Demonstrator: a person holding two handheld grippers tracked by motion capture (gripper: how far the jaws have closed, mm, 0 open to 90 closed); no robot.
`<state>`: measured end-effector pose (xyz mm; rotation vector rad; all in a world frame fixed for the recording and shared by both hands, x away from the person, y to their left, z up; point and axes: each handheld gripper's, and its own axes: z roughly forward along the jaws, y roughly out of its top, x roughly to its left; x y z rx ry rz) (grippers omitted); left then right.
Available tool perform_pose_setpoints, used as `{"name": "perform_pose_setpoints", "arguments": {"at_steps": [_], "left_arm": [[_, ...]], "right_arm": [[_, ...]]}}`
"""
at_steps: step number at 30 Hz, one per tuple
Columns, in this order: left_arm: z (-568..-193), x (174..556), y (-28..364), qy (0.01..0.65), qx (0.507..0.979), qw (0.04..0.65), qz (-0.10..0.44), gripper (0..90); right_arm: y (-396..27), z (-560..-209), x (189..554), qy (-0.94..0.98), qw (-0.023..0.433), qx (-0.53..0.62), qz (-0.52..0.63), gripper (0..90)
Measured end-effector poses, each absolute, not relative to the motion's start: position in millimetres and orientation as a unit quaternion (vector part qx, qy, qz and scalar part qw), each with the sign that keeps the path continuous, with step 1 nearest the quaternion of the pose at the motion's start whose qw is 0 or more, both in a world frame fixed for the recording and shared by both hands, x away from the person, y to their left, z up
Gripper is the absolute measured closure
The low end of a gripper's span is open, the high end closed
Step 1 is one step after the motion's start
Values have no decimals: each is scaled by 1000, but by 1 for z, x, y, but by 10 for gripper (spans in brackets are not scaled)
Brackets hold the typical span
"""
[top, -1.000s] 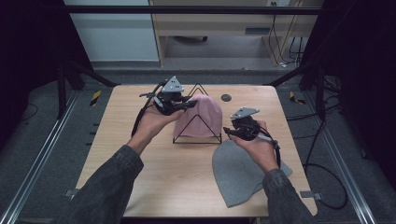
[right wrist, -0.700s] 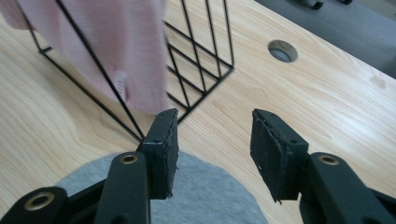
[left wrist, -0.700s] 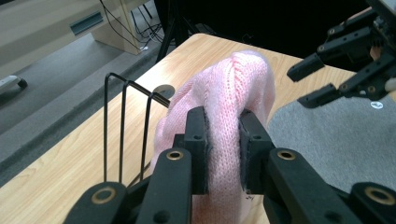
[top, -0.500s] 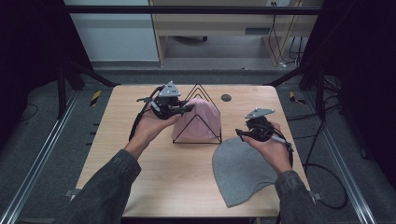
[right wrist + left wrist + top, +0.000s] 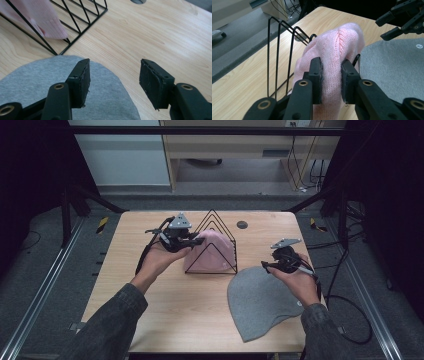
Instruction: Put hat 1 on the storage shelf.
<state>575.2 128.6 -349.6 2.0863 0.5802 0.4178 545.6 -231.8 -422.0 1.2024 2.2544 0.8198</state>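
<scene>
Right hand-held gripper shifted off rack, jaws opened, pink hat pinched left.

No words, brands or numbers can be read anywhere. The one sign is a small round white emblem on the flat grey knitted beanie, at about 3 o'clock in the left gripper view; its design is too small to make out.

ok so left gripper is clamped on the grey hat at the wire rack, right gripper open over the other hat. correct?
Not quite. The left gripper is clamped on the pink hat at the wire rack, as the left gripper view shows. The right gripper is open over the grey hat.
</scene>
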Motion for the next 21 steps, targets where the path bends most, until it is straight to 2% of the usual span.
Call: {"name": "perform_pose_setpoints", "arguments": {"at_steps": [3,9,15,17,21], "left_arm": [[-351,574,129,237,842,453,170,681],[-347,566,141,253,826,473,173,525],[-351,548,162,266,829,458,180,336],[-357,541,168,264,837,444,180,262],[-373,523,183,267,842,431,186,197]], "right_arm": [[-234,-426,546,818,223,441,295,404],[-239,-433,547,820,214,446,286,379],[-246,-444,554,823,187,462,274,327],[-247,-450,558,824,177,466,268,349],[-245,-458,564,829,167,468,257,419]]}}
